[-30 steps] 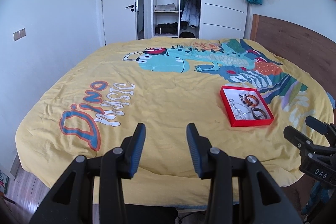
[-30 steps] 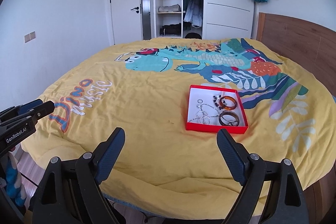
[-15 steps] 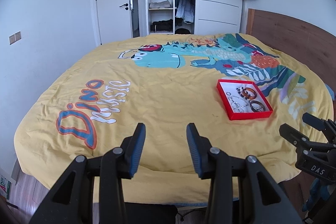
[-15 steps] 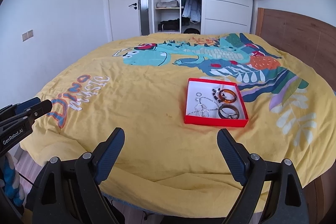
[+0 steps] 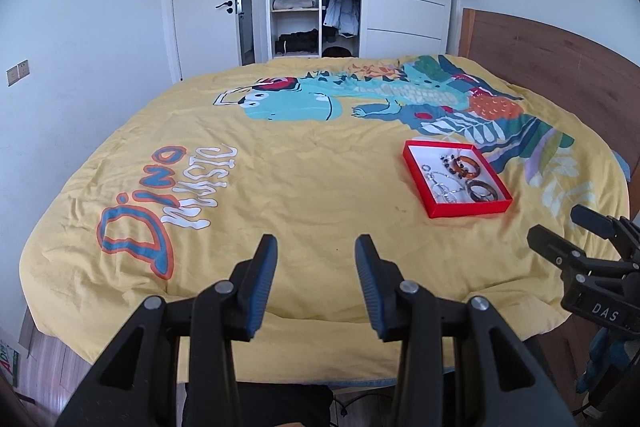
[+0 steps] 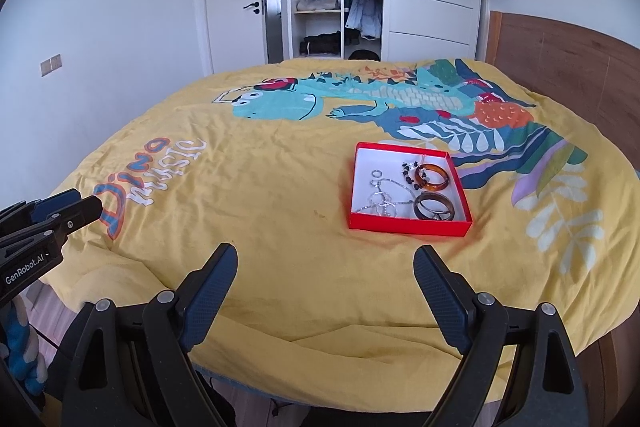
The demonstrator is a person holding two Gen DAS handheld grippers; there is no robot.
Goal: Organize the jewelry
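the right gripper (image 6: 324, 283) hangs at the near edge of the bed with its two fingers spread wide and nothing between them, most likely so it is ready to reach in and pick something up. the left gripper (image 5: 316, 275) is beside it, off to the left, with its fingers open a smaller way and also holding nothing. both point at the yellow blanket (image 6: 260, 187), which has a big dinosaur picture on it. the red tray (image 6: 408, 225) sits flat on the blanket, ahead of the right gripper and a little to its right, so that gripper looks best placed to reach it. all the jewelry lies inside the tray. there are two bangles, an orange bangle (image 6: 431, 177) and a brown bangle (image 6: 434, 207), one string of dark beads (image 6: 409, 174), and a tangle of silver rings and chain (image 6: 380, 201) too mixed up to count.
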